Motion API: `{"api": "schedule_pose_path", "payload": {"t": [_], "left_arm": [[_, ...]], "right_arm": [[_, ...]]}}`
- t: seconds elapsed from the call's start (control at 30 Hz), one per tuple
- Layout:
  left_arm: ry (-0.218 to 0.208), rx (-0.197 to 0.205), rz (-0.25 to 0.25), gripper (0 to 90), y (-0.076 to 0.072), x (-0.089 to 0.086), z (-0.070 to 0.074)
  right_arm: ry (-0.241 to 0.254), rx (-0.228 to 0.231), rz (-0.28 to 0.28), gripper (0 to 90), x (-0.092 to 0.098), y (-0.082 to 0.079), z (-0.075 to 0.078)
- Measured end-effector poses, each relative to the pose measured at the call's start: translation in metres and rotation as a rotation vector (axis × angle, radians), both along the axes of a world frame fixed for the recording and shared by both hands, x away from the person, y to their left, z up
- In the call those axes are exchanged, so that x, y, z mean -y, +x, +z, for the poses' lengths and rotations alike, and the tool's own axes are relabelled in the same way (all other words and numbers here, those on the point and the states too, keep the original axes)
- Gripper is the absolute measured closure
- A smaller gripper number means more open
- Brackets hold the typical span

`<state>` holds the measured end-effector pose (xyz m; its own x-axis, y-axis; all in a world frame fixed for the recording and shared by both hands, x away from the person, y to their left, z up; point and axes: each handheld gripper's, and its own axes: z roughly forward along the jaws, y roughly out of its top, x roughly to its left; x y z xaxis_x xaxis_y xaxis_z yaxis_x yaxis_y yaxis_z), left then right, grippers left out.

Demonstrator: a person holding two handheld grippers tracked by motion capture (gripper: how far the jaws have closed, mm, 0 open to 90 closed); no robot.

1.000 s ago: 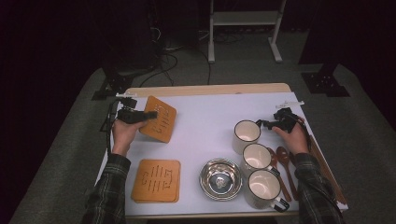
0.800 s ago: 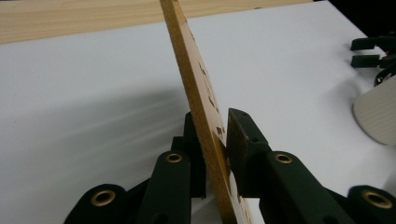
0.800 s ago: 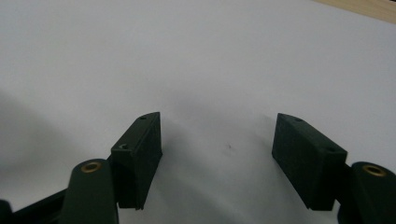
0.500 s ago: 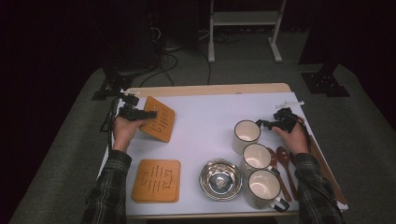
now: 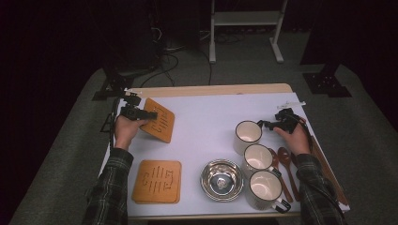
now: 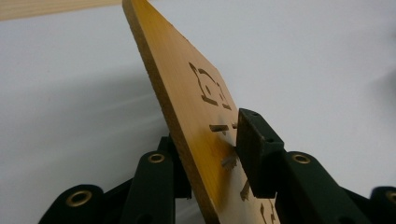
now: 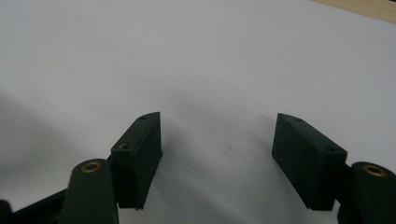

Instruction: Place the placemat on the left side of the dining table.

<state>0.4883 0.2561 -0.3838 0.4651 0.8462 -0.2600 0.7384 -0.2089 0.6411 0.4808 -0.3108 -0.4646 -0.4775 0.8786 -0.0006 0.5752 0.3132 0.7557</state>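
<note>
the table [image 5: 206,117] is covered by a smooth white sheet, with a strip of pale wood showing along its far edge. it stands on grey carpet in a dark room; a white metal stand [image 5: 244,28] and loose black cables lie on the floor behind it.

at the far left of the table, the left claw [image 5: 143,114] has a flat square wooden trivet [image 5: 158,119] between its jaws. the board is thin, honey-coloured, with cut-out slots, and it stands tilted with one edge off the sheet. in the left gripper view the trivet [image 6: 187,107] runs edge-on between the two black jaws, which have just been opening; the right pad lies against its face, and whether the left one touches cannot be told.

a second, matching trivet [image 5: 156,181] lies flat near the front edge. beside it sits a shiny round steel bowl [image 5: 222,179]. three cream mugs [image 5: 257,157] stand in a line at the right, with dark wooden spoons [image 5: 283,164] just beside them.

the right claw [image 5: 264,124] rests close to the farthest mug, its jaws parted with nothing between them; in the right gripper view its claw [image 7: 217,144] is spread over bare white sheet.
</note>
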Motion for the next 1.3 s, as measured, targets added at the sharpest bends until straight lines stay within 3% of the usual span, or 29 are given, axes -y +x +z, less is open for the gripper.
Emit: {"api": "schedule_pose_path", "payload": {"t": [0.27, 0.37, 0.63, 1.3], "left_arm": [[0.027, -0.008, 0.011, 63.6, 0.004, 0.001, -0.003], [0.063, -0.002, 0.015, 61.0, 0.005, 0.004, -0.003], [0.099, -0.019, 0.030, 55.9, 0.006, 0.005, -0.005], [0.116, -0.068, 0.072, 46.1, 0.008, 0.004, -0.012]], "right_arm": [[0.000, 0.000, 0.000, 31.3, 0.000, 0.000, 0.000], [0.001, 0.000, 0.000, 31.3, 0.000, 0.000, 0.000], [0.000, 0.000, 0.000, 31.3, 0.000, 0.000, 0.000], [-0.001, 0.000, 0.000, 31.3, 0.000, 0.000, 0.000]]}}
